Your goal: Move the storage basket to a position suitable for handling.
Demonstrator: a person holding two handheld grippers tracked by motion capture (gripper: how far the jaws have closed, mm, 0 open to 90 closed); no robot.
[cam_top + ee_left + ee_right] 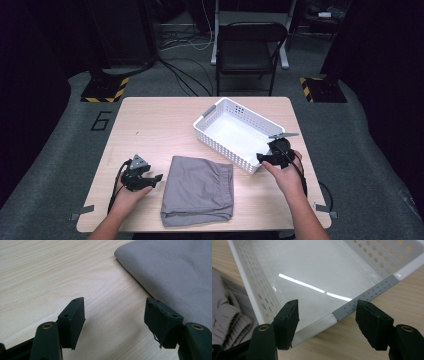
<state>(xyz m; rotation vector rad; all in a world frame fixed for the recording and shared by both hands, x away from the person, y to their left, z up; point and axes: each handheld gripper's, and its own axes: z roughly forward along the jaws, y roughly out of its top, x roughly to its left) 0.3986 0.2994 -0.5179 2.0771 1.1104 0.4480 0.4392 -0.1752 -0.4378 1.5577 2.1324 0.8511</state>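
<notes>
A folded grey garment [198,190] with an elastic waistband lies on the wooden table near the front edge. My left gripper [155,178] sits just left of it, open, its jaws pointing at the cloth's left edge [175,272] with bare wood between them. A white perforated basket [239,133] stands empty at the right of the table. My right gripper [262,157] is open at the basket's near end, its jaws either side of the grey handle strip [367,298] on the rim. The garment's waistband [229,322] shows left of the basket.
The table [150,125] has bare wood at its left and back. Beyond it stand a black folding chair [247,50], cables on the floor and stands with yellow-black striped bases [105,89].
</notes>
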